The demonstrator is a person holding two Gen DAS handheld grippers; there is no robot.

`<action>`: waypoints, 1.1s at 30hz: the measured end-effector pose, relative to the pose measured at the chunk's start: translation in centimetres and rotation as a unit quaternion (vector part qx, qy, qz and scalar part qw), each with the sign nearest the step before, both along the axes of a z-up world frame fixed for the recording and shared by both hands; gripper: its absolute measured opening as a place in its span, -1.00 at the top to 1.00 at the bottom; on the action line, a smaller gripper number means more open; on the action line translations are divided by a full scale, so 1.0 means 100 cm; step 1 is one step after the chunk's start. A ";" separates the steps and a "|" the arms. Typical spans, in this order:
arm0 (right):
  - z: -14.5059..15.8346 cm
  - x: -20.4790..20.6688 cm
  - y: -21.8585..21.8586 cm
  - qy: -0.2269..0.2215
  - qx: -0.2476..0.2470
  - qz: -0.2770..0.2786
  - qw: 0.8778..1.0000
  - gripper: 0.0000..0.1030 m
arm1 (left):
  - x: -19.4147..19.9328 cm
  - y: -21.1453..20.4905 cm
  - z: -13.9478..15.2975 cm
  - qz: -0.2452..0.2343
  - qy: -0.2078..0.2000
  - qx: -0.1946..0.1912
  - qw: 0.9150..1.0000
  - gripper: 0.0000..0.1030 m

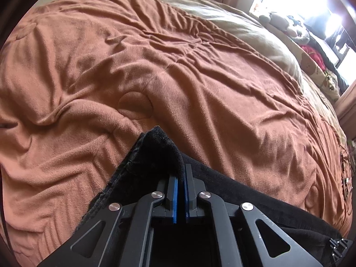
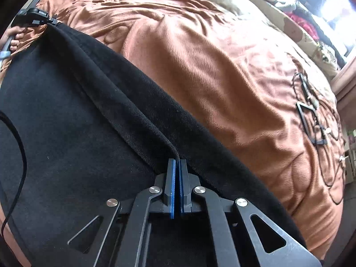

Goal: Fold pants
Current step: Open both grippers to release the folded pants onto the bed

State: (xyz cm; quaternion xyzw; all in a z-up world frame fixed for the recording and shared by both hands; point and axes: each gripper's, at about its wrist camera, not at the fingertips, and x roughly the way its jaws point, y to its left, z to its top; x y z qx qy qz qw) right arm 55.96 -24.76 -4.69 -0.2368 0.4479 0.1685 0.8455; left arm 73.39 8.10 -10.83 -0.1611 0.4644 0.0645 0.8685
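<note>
- The black pants (image 2: 66, 133) are spread lengthwise on the brown blanket (image 2: 211, 55), seemingly already doubled leg on leg; the crosswise folds are judged still undone.
- One end's corner is pinched in the closed left gripper (image 1: 180, 173), pitched steeply downward.
- The right gripper (image 2: 177, 166), likewise angled down, is clamped on the upper edge.
- A hand (image 2: 15, 36) is glimpsed far off, blurred.
</note>
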 end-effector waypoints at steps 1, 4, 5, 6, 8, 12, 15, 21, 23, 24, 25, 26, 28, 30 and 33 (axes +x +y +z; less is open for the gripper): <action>0.002 -0.001 0.002 -0.007 -0.003 0.001 1.000 1.00 | 0.000 -0.001 0.002 -0.002 -0.001 0.003 1.000 0.93; 0.013 -0.003 0.008 -0.037 -0.009 -0.006 0.999 1.00 | 0.000 -0.001 0.007 -0.005 -0.003 0.011 1.000 0.95; 0.017 -0.004 0.008 -0.046 -0.009 -0.010 0.999 1.00 | 0.001 0.000 0.009 -0.003 -0.004 0.009 1.000 0.95; 0.021 -0.003 0.010 -0.057 -0.009 -0.014 0.998 1.00 | 0.003 0.001 0.010 -0.003 -0.005 0.007 1.000 0.96; 0.026 -0.003 0.013 -0.069 -0.012 -0.022 0.997 1.00 | 0.008 0.001 0.011 -0.007 -0.009 0.008 1.000 0.96; 0.023 0.006 0.019 -0.073 -0.016 -0.040 0.996 1.00 | 0.021 -0.002 0.005 -0.008 -0.002 0.014 1.000 0.96; 0.010 0.019 0.026 -0.066 -0.025 -0.049 0.996 1.00 | 0.030 -0.006 -0.005 -0.002 0.008 0.022 1.000 0.96; -0.013 0.033 0.031 -0.047 -0.023 -0.085 0.995 1.00 | 0.041 -0.008 -0.031 0.013 0.039 0.023 0.999 0.80; -0.013 0.031 0.036 -0.065 -0.033 -0.094 0.993 0.91 | 0.042 -0.009 -0.033 0.006 0.049 0.022 0.999 0.66; -0.011 0.028 0.038 -0.069 -0.038 -0.098 0.992 0.83 | 0.041 -0.010 -0.031 0.004 0.050 0.022 0.998 0.46; -0.009 0.024 0.040 -0.074 -0.039 -0.102 0.991 0.78 | 0.040 -0.011 -0.029 0.000 0.051 0.021 0.998 0.28; -0.007 0.020 0.041 -0.077 -0.036 -0.103 0.991 0.64 | 0.037 -0.011 -0.024 0.001 0.049 0.026 0.998 -0.12; 0.000 0.010 0.042 -0.078 -0.020 -0.102 0.992 0.24 | 0.029 -0.010 -0.012 0.011 0.036 0.038 0.999 -0.59; 0.009 -0.004 0.040 -0.092 -0.015 -0.106 0.990 -0.25 | 0.021 -0.006 -0.001 0.016 0.023 0.040 0.999 -0.71; 0.022 -0.023 0.037 -0.105 -0.008 -0.110 0.988 -0.25 | 0.007 -0.001 0.012 0.011 0.019 0.033 0.999 -0.71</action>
